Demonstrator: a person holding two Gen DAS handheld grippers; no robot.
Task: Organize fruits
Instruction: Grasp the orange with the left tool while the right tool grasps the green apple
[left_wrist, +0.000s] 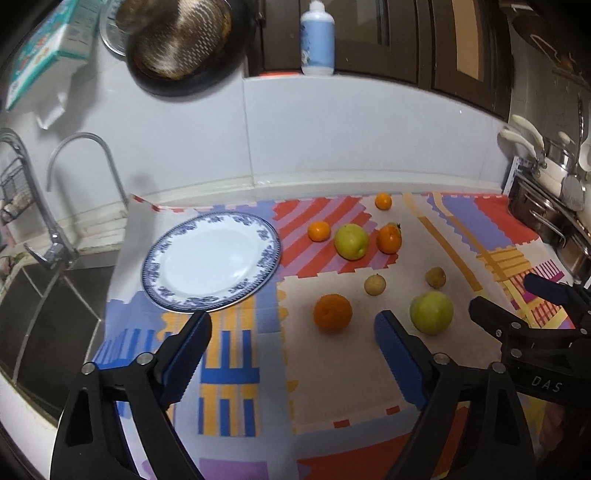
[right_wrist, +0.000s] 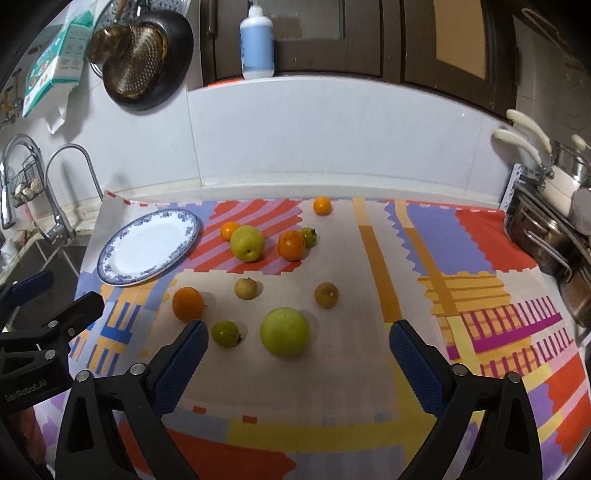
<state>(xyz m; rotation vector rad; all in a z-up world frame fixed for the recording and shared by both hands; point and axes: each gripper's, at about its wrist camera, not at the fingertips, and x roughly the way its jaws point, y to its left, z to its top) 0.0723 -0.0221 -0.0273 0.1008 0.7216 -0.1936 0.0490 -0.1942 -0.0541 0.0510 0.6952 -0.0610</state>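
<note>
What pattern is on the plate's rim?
A blue floral band around the white plate, clearest in the left wrist view.

Oranges (right_wrist: 188, 303), green apples (right_wrist: 284, 332), brown longans (right_wrist: 245, 288) scattered loose on patterned cloth; blue-rimmed plate (right_wrist: 110, 271) bare, left.

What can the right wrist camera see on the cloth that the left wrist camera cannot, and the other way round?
Only the right wrist view shows two small green fruits: one near its left finger and one behind the orange-red fruit. It also shows the left hand-held gripper from the side.

Only the left wrist view shows the sink basin and the right hand-held gripper from the side.

Both show the empty blue-rimmed plate, the large green fruit, the big orange, two brown fruits, and the patterned cloth. Both grippers are open, holding nothing.
</note>
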